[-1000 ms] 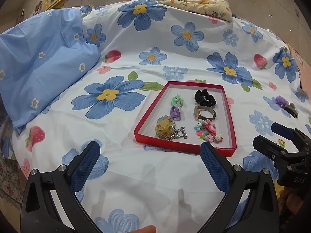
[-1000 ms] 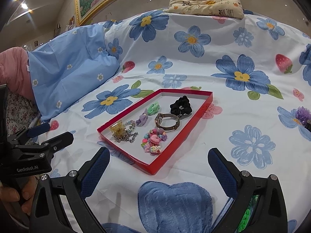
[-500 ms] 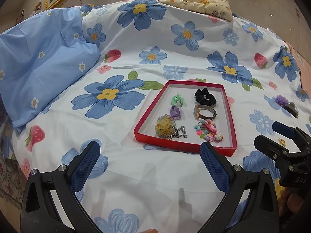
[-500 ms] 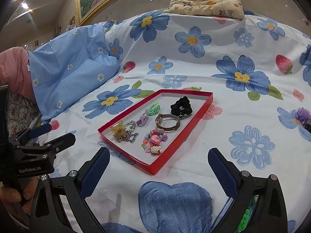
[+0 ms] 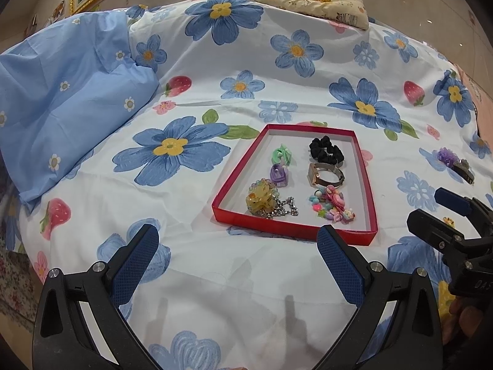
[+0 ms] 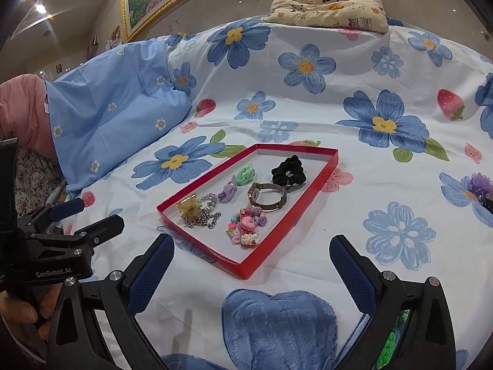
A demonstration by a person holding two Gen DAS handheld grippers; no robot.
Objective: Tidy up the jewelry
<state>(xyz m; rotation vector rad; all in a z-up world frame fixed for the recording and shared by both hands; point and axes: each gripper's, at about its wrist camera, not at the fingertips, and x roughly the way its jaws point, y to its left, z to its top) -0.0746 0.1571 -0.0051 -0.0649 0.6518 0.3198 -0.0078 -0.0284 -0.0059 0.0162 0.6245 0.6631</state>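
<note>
1 purple flower clip [image 6: 480, 185] lies half cut off beyond the red tray [image 6: 295, 215].

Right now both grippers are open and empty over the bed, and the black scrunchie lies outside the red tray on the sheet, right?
Not quite. The black scrunchie lies inside the red tray, at its far end, as the left wrist view shows. The rest holds: the left gripper and right gripper are both open and empty over the bed.
</note>
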